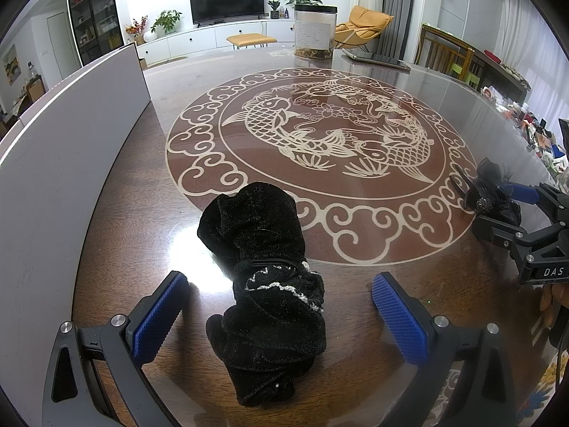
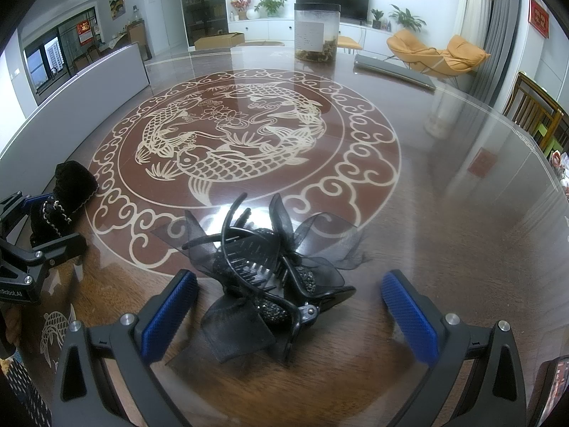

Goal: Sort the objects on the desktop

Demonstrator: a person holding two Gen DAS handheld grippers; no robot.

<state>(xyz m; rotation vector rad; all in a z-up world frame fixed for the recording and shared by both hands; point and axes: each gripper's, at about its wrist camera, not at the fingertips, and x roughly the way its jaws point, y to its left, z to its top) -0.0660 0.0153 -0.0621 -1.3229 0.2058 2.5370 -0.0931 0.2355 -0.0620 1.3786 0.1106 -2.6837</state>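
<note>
Black velvet cloth (image 1: pixel 263 295) lay bunched on the wooden table (image 1: pixel 117 235) between the blue pads of the left gripper (image 1: pixel 281 315), whose jaws stood wide apart, neither pad touching the fabric. To its left a white box (image 1: pixel 64 163) walled off that side; ahead, the table's carp medallion lay bare up to a clear jar (image 1: pixel 314 30) at the far edge. Over on the right, the right gripper (image 2: pixel 290 315) stood equally spread around a black hair claw with gauze bow (image 2: pixel 270 274), which rested on the tabletop, clear of both pads.
</note>
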